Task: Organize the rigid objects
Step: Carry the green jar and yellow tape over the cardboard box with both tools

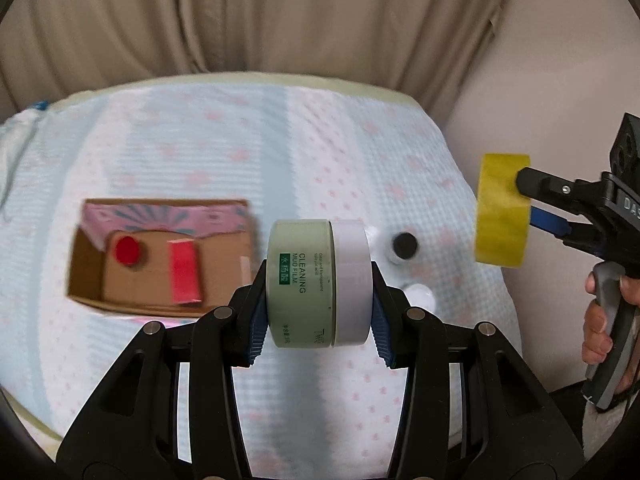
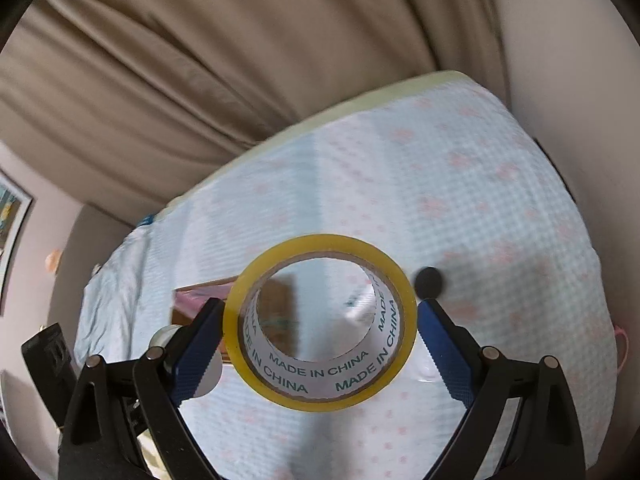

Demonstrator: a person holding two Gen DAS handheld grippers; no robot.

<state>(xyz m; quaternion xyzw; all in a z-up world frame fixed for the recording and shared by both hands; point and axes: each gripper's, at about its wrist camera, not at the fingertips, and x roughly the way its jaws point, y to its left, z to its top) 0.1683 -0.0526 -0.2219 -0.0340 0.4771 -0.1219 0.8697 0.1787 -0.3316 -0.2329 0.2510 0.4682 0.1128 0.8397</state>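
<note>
My left gripper (image 1: 319, 280) is shut on a pale green jar (image 1: 300, 284) with a white lid, labelled "CLEANING MUD FILM". It holds the jar sideways in the air above the bed. My right gripper (image 2: 320, 308) is shut on a yellow tape roll (image 2: 332, 368), its blue pads pressing on the outer rim from both sides. The left wrist view shows that tape roll (image 1: 502, 210) lifted at the far right in the right gripper (image 1: 528, 200), with a hand (image 1: 600, 320) on the handle. An open cardboard box (image 1: 160, 256) lies on the bed to the left. It contains a red round piece (image 1: 127, 251) and a red flat piece (image 1: 184, 272).
The bed (image 1: 340, 152) has a light blue cover with pink marks. A black-capped item (image 1: 404, 245) and a white cap (image 1: 419, 296) lie on it right of the jar. The black cap (image 2: 428, 282) also shows beside the tape. Beige curtains (image 1: 280, 16) hang behind, and a wall is at the right.
</note>
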